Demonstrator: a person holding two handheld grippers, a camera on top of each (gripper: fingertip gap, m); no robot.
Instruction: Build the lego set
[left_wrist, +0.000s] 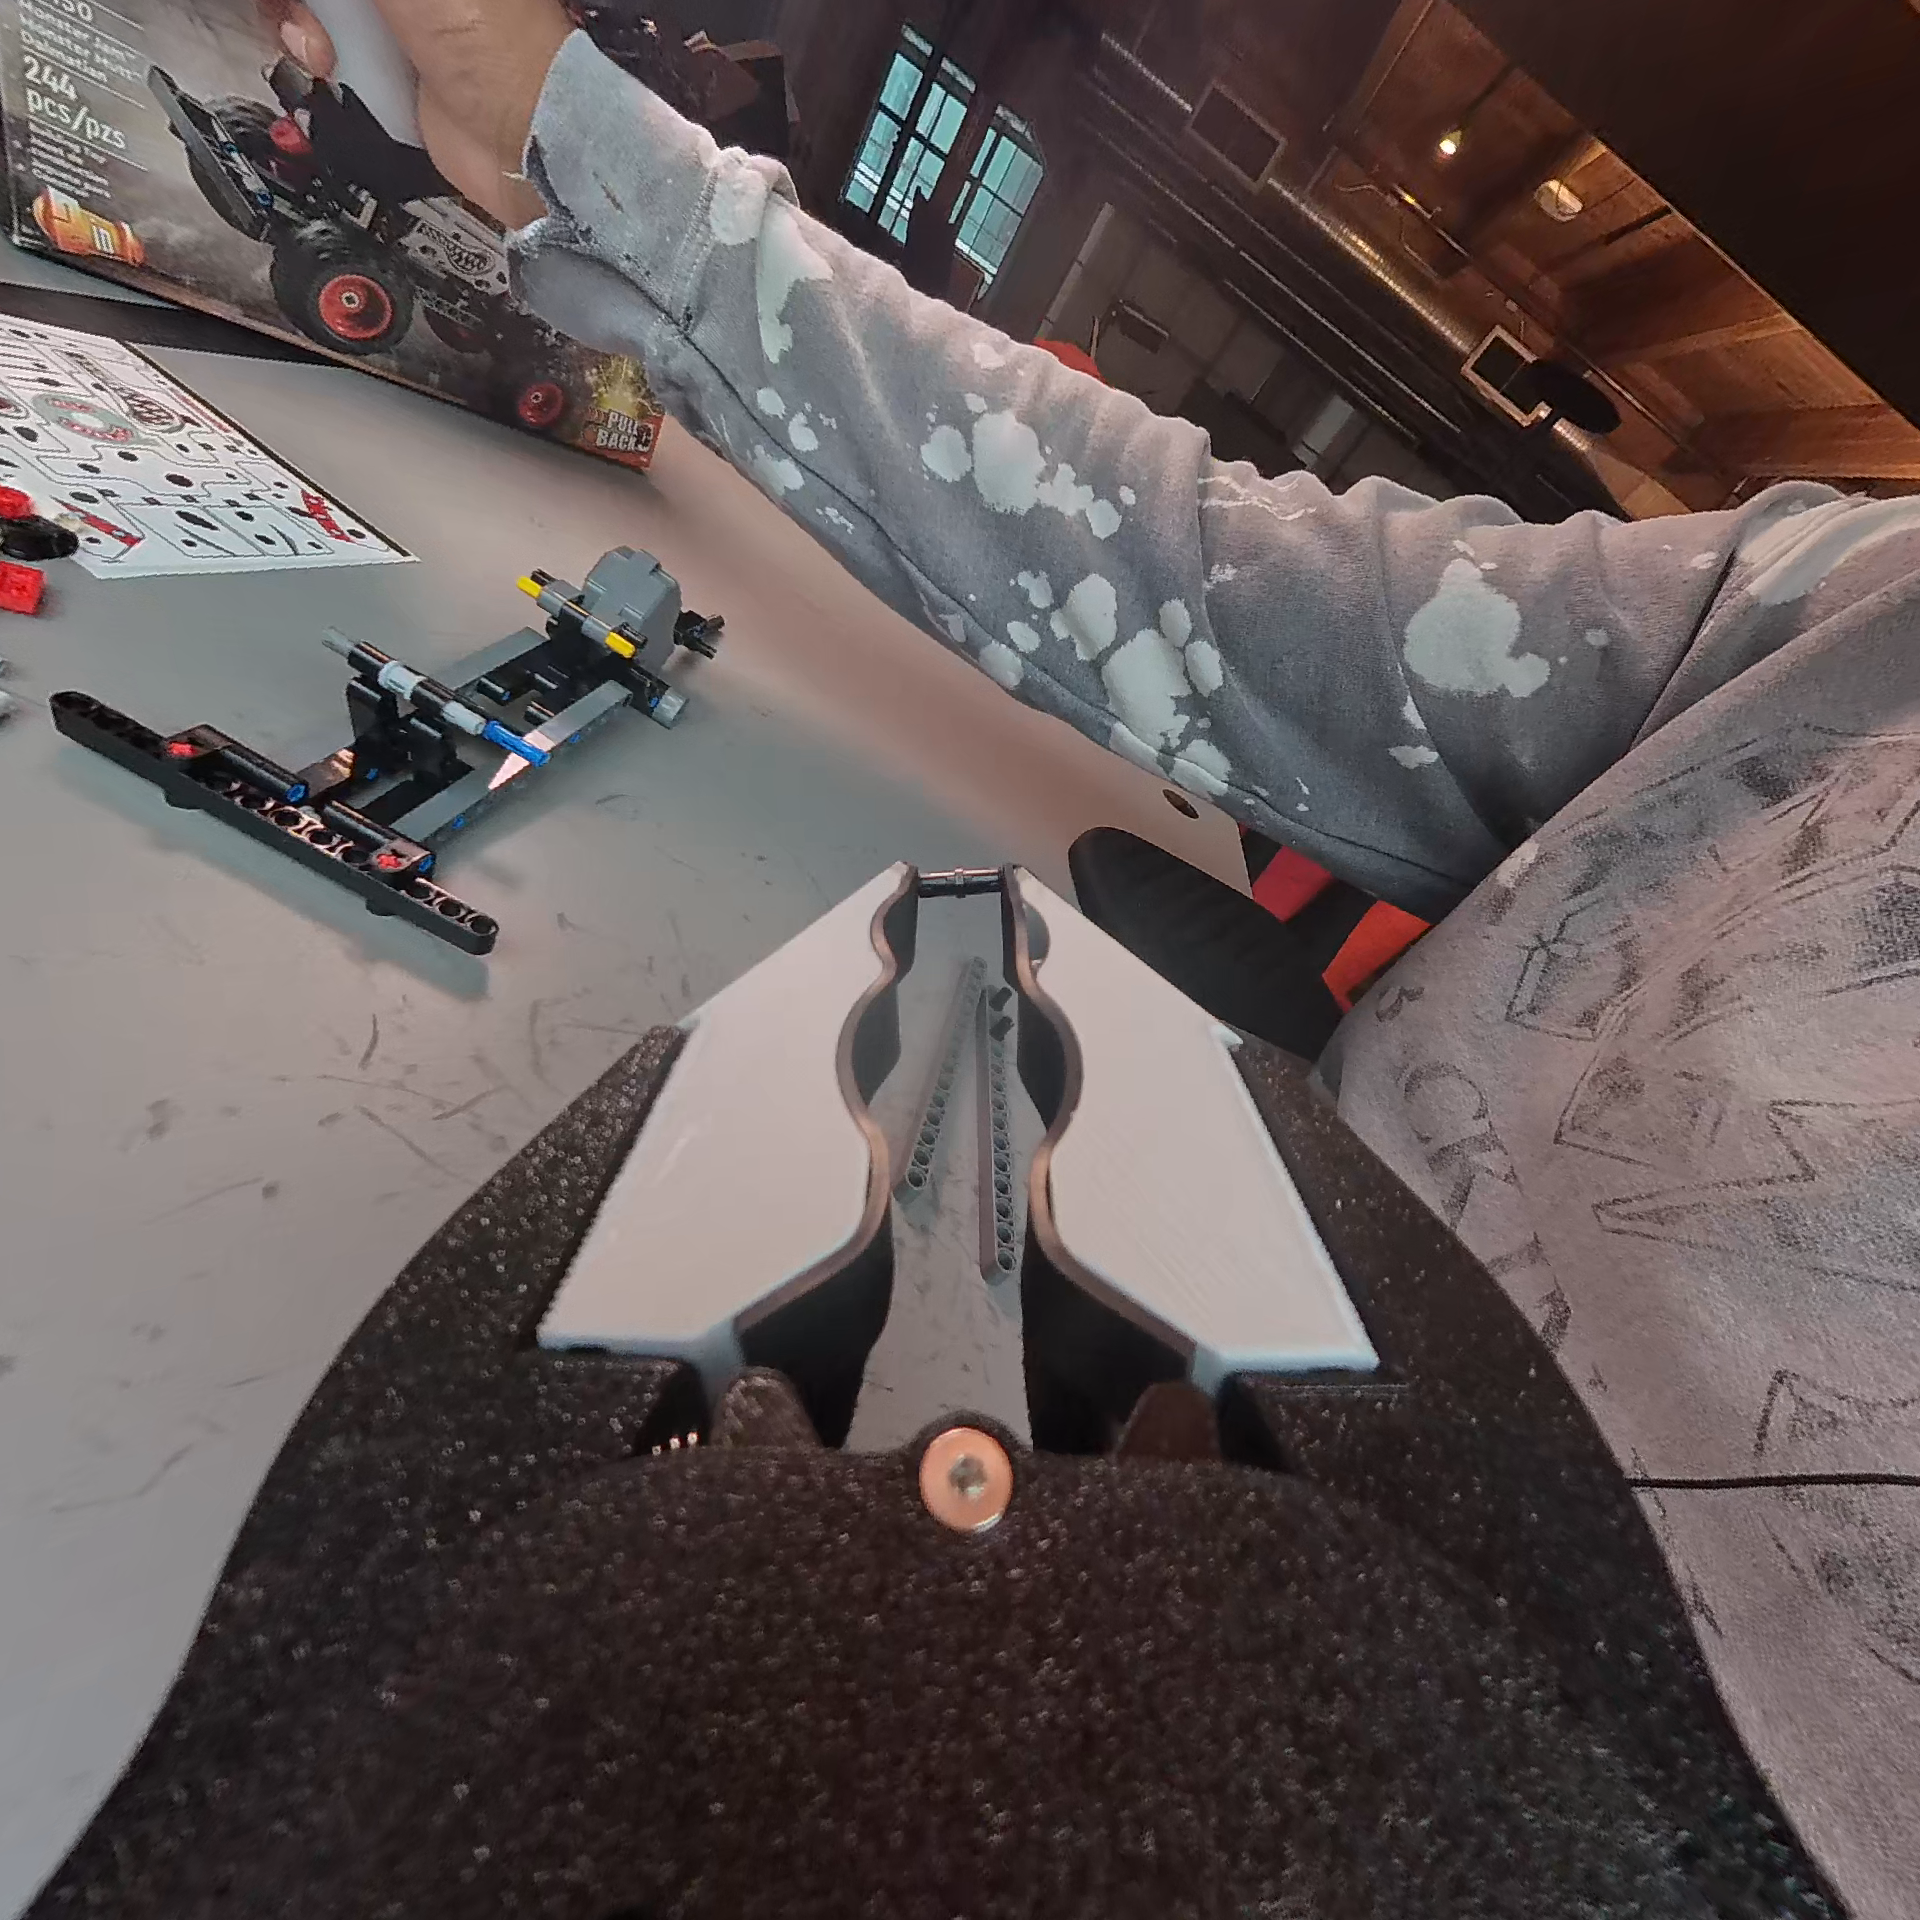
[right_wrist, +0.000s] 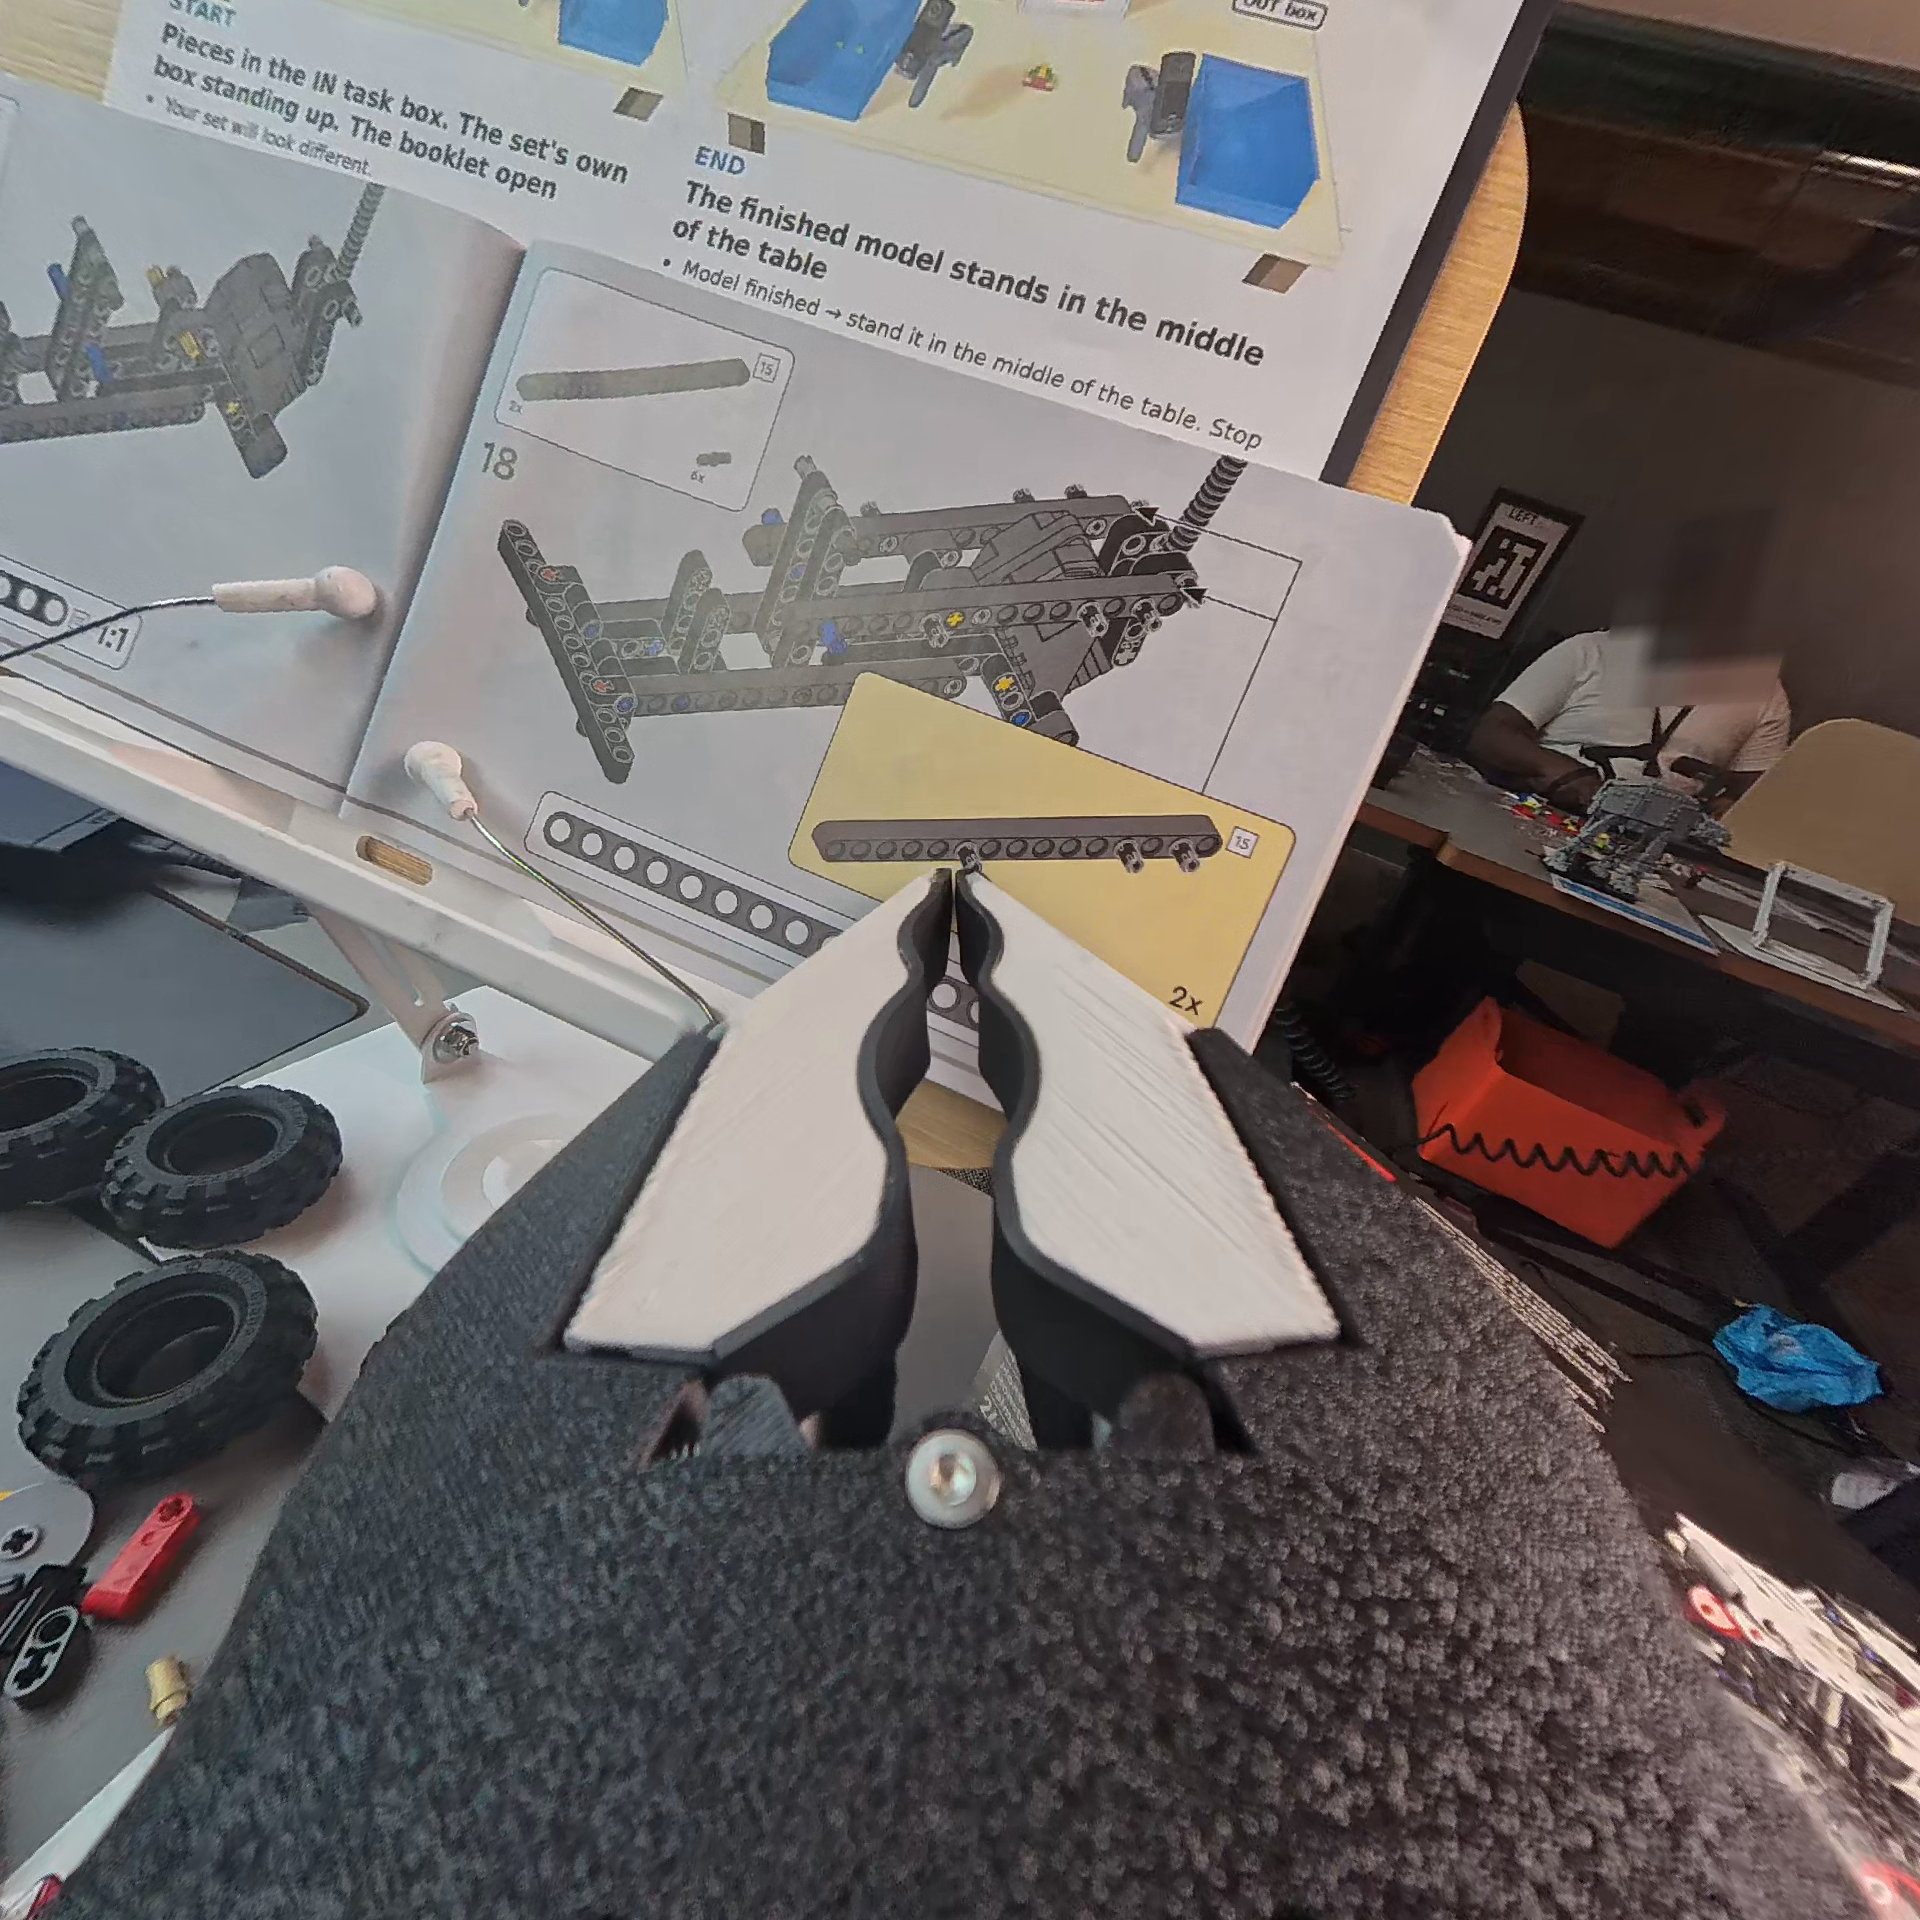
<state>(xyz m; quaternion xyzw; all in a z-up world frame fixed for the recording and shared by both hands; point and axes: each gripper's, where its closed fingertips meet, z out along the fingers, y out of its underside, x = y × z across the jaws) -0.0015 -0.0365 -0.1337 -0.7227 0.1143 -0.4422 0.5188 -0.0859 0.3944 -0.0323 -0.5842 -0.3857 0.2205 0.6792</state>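
Two alike: each claw, left and right, built of pale grey fingers with wavy black inner pads, seated in a speckled black housing with a silver screw at centre, plus a grey bleach-spotted sleeve toward 1 o'clock.

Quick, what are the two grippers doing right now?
Left gripper: shut on a small black pin.
Right gripper: shut, holding nothing visible.
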